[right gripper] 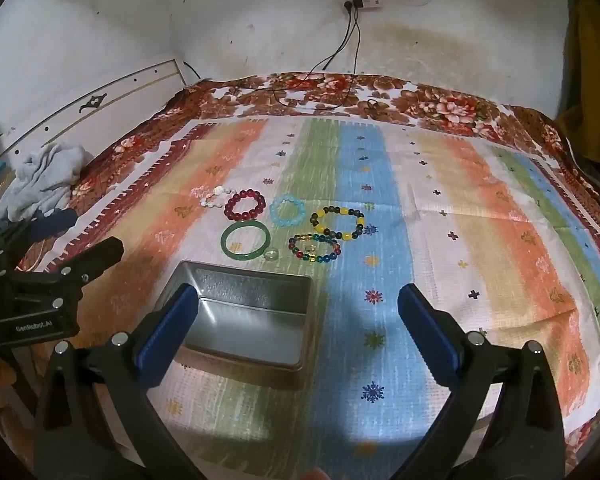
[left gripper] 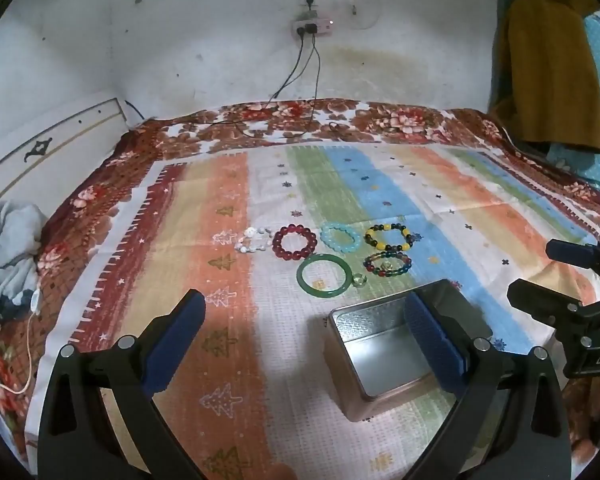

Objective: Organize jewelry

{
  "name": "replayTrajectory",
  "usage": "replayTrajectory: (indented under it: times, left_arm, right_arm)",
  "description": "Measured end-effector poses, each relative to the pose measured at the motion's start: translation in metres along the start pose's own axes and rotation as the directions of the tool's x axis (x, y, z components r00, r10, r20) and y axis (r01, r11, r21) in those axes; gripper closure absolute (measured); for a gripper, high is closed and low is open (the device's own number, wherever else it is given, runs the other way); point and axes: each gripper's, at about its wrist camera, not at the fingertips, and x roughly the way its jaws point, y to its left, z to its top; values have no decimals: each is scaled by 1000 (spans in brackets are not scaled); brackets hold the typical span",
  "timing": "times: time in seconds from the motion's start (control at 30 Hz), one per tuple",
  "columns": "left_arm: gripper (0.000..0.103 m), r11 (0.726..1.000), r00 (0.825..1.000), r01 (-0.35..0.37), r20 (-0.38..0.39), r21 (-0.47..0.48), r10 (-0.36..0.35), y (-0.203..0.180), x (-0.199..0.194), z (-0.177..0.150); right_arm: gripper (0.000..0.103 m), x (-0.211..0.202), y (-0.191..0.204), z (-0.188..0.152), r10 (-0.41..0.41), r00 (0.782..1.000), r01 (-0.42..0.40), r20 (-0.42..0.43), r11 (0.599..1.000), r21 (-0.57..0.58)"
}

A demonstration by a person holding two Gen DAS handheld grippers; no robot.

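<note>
Blue-padded fingers spread above tin

Readable text, two items:

1. "GenRobot.AI", white lettering on the black body of the left gripper, seen in the right wrist view at the left edge.
2. "DAS" (cut off by the frame edge, remainder unreadable), pale lettering on the black body of the right gripper, left wrist view, right edge.

5 beaded bracelets, 1 green bangle, 1 small ring, 1 open tin.
</note>
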Motion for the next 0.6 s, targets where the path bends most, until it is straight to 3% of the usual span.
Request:
replayTrajectory:
  times: [0.6]
  left_arm:
    - [6, 1000, 1000, 8, -25, 1, -8, 5, 2, -3]
  right_arm:
    - [5, 2, -7, -1, 11, 1000, -10, -21, 1000, 16]
